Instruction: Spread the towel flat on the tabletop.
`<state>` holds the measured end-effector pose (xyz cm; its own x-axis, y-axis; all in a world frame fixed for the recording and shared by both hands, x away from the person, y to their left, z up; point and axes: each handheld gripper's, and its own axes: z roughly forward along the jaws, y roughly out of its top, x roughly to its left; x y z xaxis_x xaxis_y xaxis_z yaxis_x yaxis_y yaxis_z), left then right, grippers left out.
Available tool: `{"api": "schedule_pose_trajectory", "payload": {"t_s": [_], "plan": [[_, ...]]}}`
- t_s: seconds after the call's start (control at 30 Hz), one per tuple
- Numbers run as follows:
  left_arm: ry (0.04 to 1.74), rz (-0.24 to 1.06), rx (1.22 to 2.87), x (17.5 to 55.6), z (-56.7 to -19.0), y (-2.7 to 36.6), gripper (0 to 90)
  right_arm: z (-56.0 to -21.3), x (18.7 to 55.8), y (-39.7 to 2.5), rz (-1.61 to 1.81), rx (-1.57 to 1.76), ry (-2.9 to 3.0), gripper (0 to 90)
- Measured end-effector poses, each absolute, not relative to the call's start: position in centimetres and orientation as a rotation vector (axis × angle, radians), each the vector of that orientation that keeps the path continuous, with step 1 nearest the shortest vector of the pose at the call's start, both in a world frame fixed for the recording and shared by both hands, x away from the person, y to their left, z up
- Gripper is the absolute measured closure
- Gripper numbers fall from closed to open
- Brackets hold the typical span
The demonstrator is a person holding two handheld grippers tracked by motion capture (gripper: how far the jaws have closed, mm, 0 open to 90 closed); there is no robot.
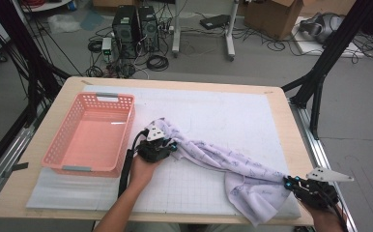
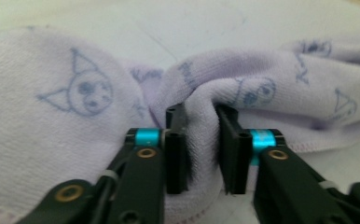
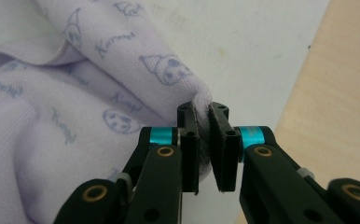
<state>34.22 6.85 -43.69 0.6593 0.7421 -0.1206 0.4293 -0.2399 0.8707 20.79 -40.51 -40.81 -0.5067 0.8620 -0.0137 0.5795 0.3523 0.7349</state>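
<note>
A pale lilac towel (image 1: 223, 162) printed with small cat faces stretches diagonally across the white mat. My left gripper (image 1: 167, 144) holds its upper left end; in the left gripper view a fold of the towel (image 2: 75, 93) is pinched between the jaws of my left gripper (image 2: 201, 149). My right gripper (image 1: 291, 182) sits at the table's front right corner, shut on the towel's other end. In the right gripper view the towel (image 3: 75, 93) bunches up left of my right gripper (image 3: 204, 144), a thin edge clamped between its jaws.
An empty pink plastic basket (image 1: 59, 150) stands on the left part of the white grid mat (image 1: 213, 116). The wooden table edge (image 1: 295, 145) runs close to my right gripper. Computers, cables and boxes lie on the floor beyond the table.
</note>
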Motion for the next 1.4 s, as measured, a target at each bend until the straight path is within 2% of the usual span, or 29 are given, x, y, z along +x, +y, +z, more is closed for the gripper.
{"api": "schedule_pose_trajectory", "payload": {"t_s": [0.1, 0.23, 0.43, 0.67, 0.8, 1.0, 1.4], "plan": [[0.933, 0.361, 1.844, 33.8, -43.4, 6.9, 51.8, -39.7, 21.6, -40.3, 1.013, 1.226, 2.202, 67.3], [0.906, 0.401, 1.869, 33.3, -42.9, 7.1, 44.6, -38.1, 24.3, -38.6, 1.062, 1.163, 2.171, 65.9], [0.885, 0.417, 1.872, 32.7, -42.9, 7.6, 43.9, -37.9, 30.2, -33.7, 1.119, 1.05, 2.255, 64.1], [0.897, 0.419, 1.859, 32.3, -43.5, 8.2, 46.0, -40.6, 36.8, -27.0, 1.116, 0.983, 2.429, 61.4], [0.896, 0.412, 1.863, 31.9, -43.8, 8.1, 46.2, -41.9, 39.3, -24.3, 1.15, 0.991, 2.502, 65.2], [0.904, 0.403, 1.86, 31.7, -44.0, 8.5, 46.6, -43.0, 41.2, -21.2, 1.122, 0.958, 2.604, 66.0], [0.92, 0.396, 1.865, 31.7, -44.3, 8.7, 45.9, -43.9, 41.3, -17.4, 1.165, 0.904, 2.755, 59.4]]}}
